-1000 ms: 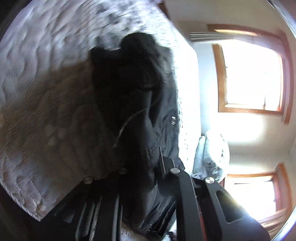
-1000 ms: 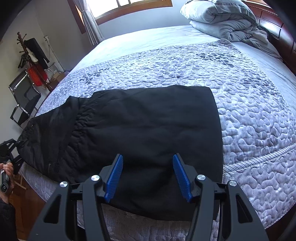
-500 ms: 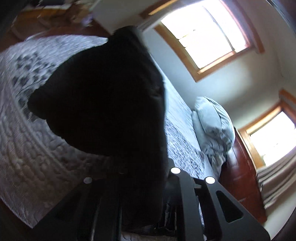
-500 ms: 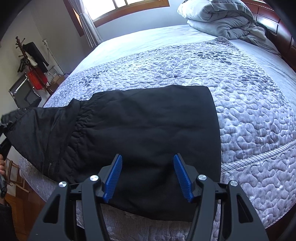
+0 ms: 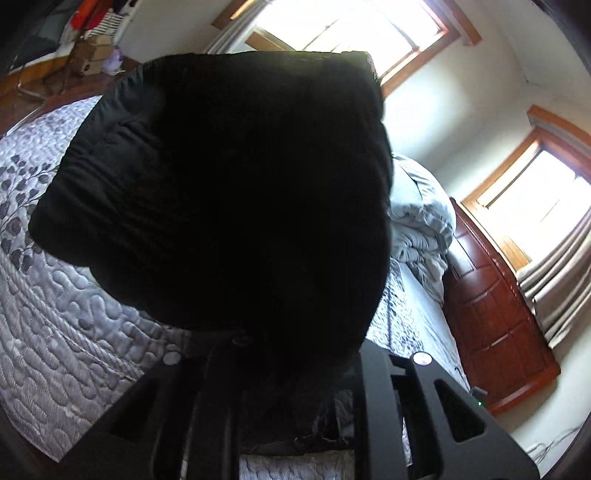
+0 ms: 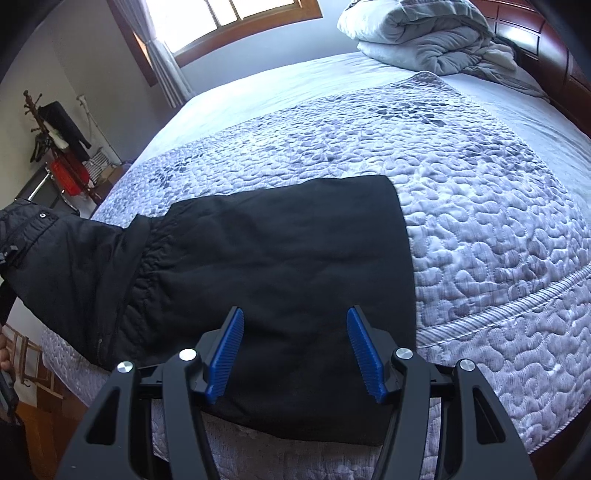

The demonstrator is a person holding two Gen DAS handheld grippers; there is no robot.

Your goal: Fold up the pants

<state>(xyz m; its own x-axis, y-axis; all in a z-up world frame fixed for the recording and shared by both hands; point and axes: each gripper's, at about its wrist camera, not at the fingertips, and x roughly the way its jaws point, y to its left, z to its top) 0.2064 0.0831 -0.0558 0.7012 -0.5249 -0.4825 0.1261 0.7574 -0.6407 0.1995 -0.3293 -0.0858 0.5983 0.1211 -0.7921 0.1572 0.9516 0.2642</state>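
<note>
1. Black padded pants (image 6: 280,266) lie across the near edge of a bed covered with a grey-lilac quilted bedspread (image 6: 480,229), their hem end flat and squared off towards the middle of the bed.
2. Their waist end, with a snap button and a side zip, is lifted off the bed's left corner and hangs in the air at the left of my right wrist view.
3. My right gripper (image 6: 295,347) hovers just above the pants at the near edge of the bed. Its two blue ribbed pads (image 6: 227,354) stand wide apart with nothing between them, so it is released.
4. My left gripper (image 5: 280,373) is clenched on the pants. In its own view the dark cloth (image 5: 229,192) bunches up out of the black fingers and fills most of the picture, held above the bedspread (image 5: 48,332).
5. Past the cloth in that view I see a crumpled pale grey duvet (image 5: 421,225) at the head of the bed, against a reddish-brown wooden headboard (image 5: 495,317).
6. Two wood-framed windows (image 5: 539,199) let in bright light, with pale curtains beside the nearer one.
7. In the right wrist view the duvet (image 6: 424,33) sits at the far right corner of the bed, and a wooden coat stand (image 6: 55,136) with dark and red clothes stands by the left wall.
</note>
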